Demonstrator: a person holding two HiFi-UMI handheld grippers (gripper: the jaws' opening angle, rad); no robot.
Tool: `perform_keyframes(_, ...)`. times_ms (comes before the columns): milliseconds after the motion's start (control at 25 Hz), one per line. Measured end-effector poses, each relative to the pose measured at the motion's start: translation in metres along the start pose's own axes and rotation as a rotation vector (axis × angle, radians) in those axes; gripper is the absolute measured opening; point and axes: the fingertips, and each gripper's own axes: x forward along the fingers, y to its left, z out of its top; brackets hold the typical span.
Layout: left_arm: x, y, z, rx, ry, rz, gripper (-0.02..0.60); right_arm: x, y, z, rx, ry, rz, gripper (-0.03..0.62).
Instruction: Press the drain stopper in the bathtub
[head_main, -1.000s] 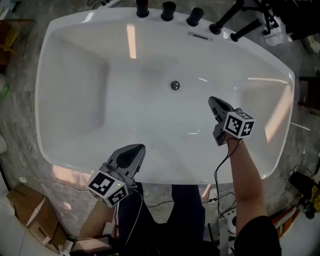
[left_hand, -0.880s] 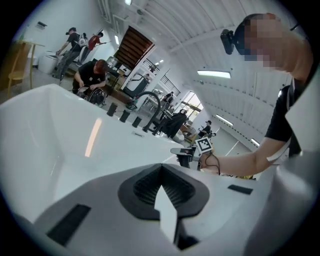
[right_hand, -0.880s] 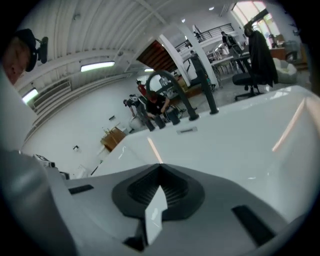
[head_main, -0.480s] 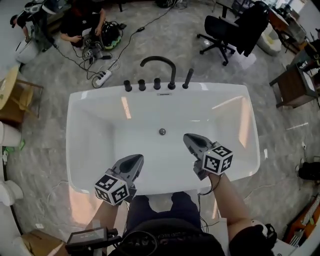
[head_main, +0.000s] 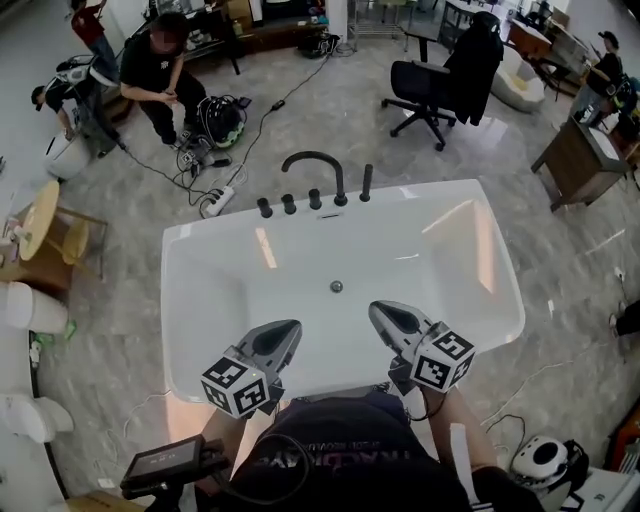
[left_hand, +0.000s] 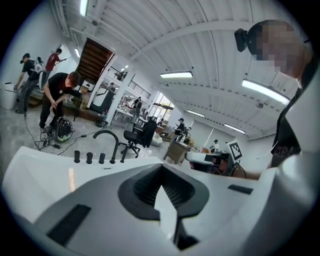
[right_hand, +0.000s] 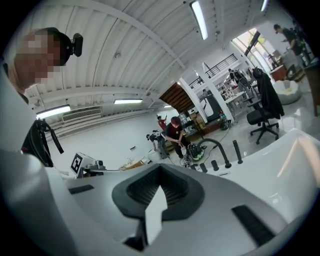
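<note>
The white bathtub (head_main: 225, 290) lies below me, and its small round drain stopper (head_main: 336, 287) sits in the middle of the tub floor. Over the tub's near rim, my left gripper (head_main: 287, 330) is shut with nothing in it. My right gripper (head_main: 379, 311) is level with it, also shut and holding nothing. Both point toward the far rim and stay well short of the stopper. In the left gripper view my left gripper (left_hand: 161, 172) looks over the rim at the black faucet (left_hand: 106, 142). In the right gripper view my right gripper (right_hand: 160, 173) shows the same faucet (right_hand: 217, 147). The stopper is hidden in both gripper views.
A black arched faucet (head_main: 314, 165) with several black knobs stands on the far rim. Beyond it are a power strip (head_main: 216, 202) with cables, a seated person (head_main: 160, 70), an office chair (head_main: 428, 88) and a wooden table (head_main: 575, 150). A toilet (head_main: 30, 310) stands at the left.
The head view has risen and pulled back, so the tub looks smaller. Both grippers drew back to the near rim, the right one away from the stopper. Both stayed shut.
</note>
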Motion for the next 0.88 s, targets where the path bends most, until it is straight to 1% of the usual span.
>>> perform_keyframes(200,-0.003,-0.022,0.008,0.023,-0.033,-0.015,0.011,-0.025,0.028,0.007,-0.06,-0.022,0.019,0.015)
perform_keyframes(400,-0.005,-0.043,0.014,0.028,-0.053,-0.034,0.011,-0.04,0.048,0.01,-0.086,-0.038,0.026,0.015)
perform_keyframes(680,-0.001,-0.064,0.01,0.067,-0.049,-0.071,0.011,-0.047,0.061,0.004,-0.123,-0.034,0.004,0.015)
perform_keyframes(880,-0.001,-0.065,0.004,0.048,-0.059,-0.065,0.011,-0.047,0.062,0.001,-0.138,-0.024,0.014,0.015)
